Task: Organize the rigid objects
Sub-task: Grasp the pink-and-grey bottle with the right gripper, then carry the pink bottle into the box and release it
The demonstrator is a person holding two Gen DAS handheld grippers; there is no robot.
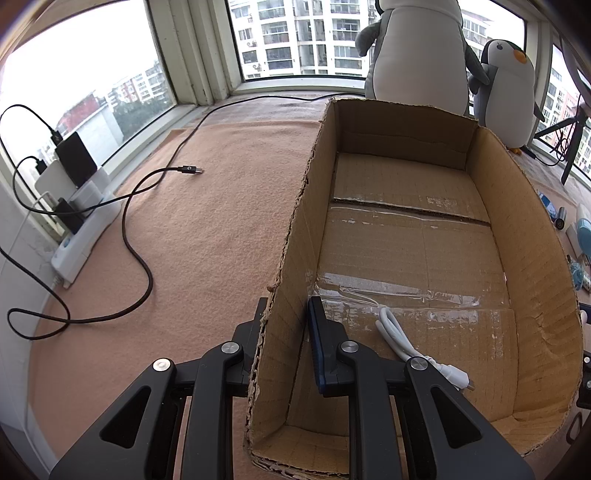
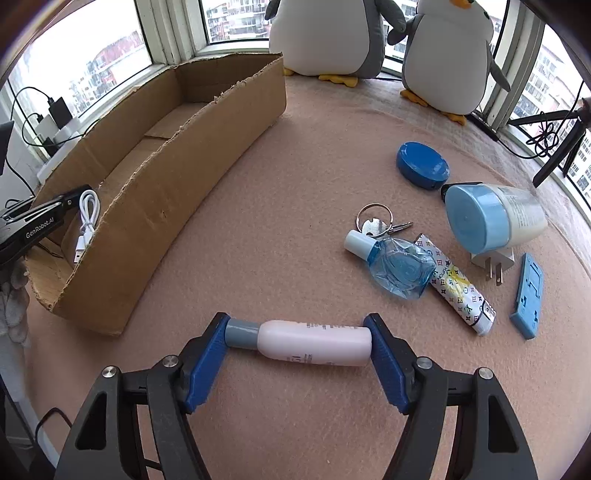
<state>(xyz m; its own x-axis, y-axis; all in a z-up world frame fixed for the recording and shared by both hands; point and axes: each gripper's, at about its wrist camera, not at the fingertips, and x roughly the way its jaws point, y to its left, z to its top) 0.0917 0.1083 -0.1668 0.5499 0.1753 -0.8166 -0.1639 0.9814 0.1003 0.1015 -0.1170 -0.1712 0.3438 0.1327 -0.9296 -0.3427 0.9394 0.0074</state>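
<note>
A pink bottle [image 2: 314, 343] with a grey cap lies on its side on the peach blanket. My right gripper [image 2: 297, 325] is shut on it lengthwise, one blue pad on the cap and the other on the base. An open cardboard box [image 2: 192, 177] stands to the left, holding a coiled white cable [image 2: 86, 218]. In the left wrist view my left gripper [image 1: 288, 306] is shut on the box's near left wall [image 1: 295, 258], one finger outside and one inside. The white cable [image 1: 402, 339] lies on the box floor beside the inner finger.
Right of the bottle lie keys [image 2: 376, 223], a clear blue bottle [image 2: 399, 267], a patterned tube [image 2: 458, 288], a white plug [image 2: 493, 260], a blue-lidded jar [image 2: 491, 218], a round blue case [image 2: 423, 160] and a flat blue piece [image 2: 528, 295]. Two plush penguins [image 2: 325, 33] stand by the window. A black cable [image 1: 136, 254] trails left of the box.
</note>
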